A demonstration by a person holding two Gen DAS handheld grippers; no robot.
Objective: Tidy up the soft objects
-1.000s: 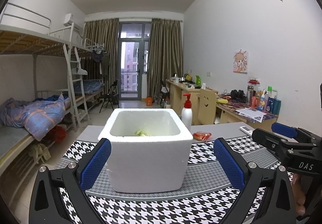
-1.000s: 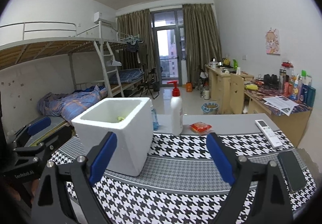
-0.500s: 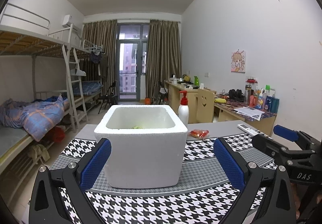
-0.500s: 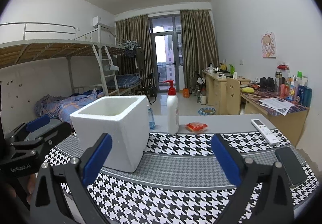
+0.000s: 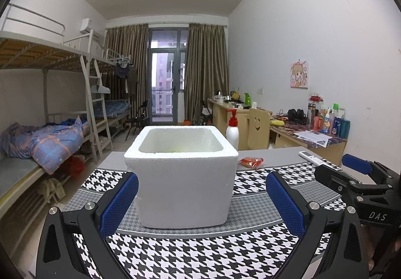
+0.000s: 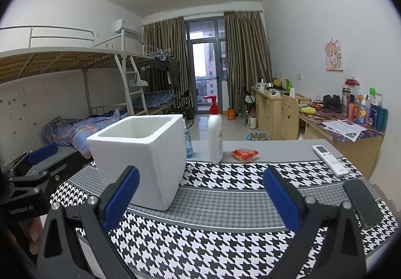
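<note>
A white foam box (image 5: 183, 176) stands on the houndstooth tablecloth (image 5: 190, 254), straight ahead of my left gripper (image 5: 201, 200). A sliver of something yellow-green (image 5: 176, 150) shows inside it. The left gripper is open and empty, low in front of the box. My right gripper (image 6: 200, 197) is open and empty, to the right of the box (image 6: 142, 156) in the right wrist view. A small red soft packet (image 6: 244, 154) lies on the grey table behind the cloth; it also shows in the left wrist view (image 5: 251, 162).
A white pump bottle (image 6: 215, 136) and a blue bottle (image 6: 188, 143) stand behind the box. A white remote (image 6: 329, 160) and a black phone (image 6: 362, 202) lie at the table's right. Bunk beds (image 6: 75, 93) stand left, desks (image 6: 338, 128) right.
Both grippers have dropped lower and tilted up, so the box's inside is less visible. Both stay open and empty.
</note>
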